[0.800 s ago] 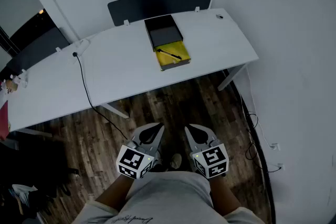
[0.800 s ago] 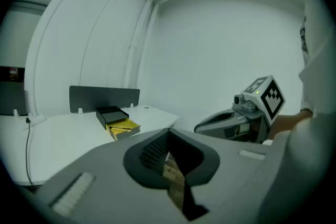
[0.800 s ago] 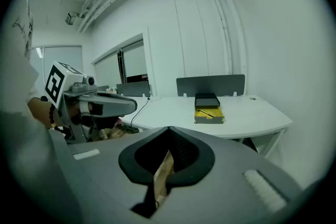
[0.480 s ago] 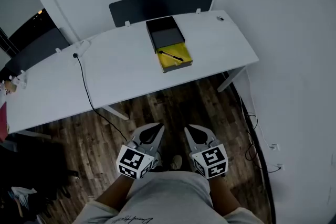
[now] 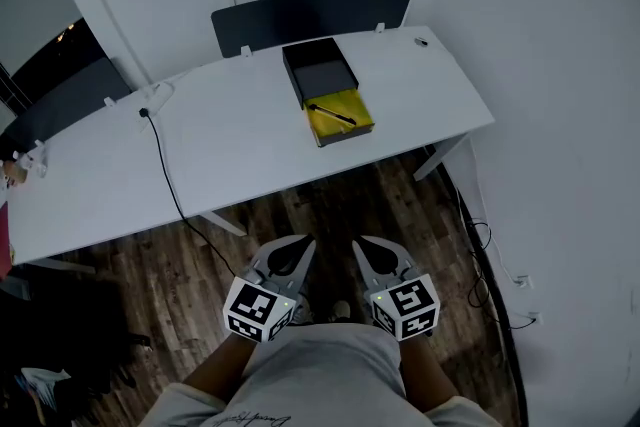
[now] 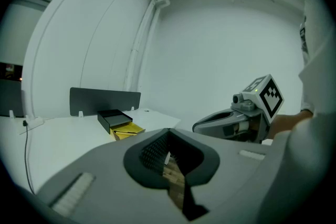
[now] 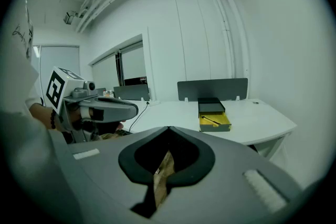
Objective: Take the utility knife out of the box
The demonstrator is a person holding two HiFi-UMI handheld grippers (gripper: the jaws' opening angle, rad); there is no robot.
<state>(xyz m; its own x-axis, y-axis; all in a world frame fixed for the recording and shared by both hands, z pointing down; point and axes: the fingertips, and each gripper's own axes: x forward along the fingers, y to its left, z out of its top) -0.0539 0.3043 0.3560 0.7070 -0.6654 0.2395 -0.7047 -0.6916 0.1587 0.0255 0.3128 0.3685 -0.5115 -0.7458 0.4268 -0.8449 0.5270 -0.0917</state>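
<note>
1. Left gripper [image 5: 298, 245], right gripper [image 5: 362, 246]: held at the waist, jaws of both pressed together, nothing between.
2. Surface [image 5: 230, 135]: well apart.
3. Box [image 5: 352, 135]: open; utility knife [image 5: 332, 114] laid diagonally inside.

Risk judged: the box is shoved if the jaws are not opened before contact.

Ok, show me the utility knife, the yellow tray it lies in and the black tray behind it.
utility knife [image 5: 332, 114]: head view, middle of its dark body.
yellow tray [image 5: 338, 131]: head view, bare floor on the near side of the knife.
black tray [image 5: 322, 73]: head view, middle of its inner floor.
</note>
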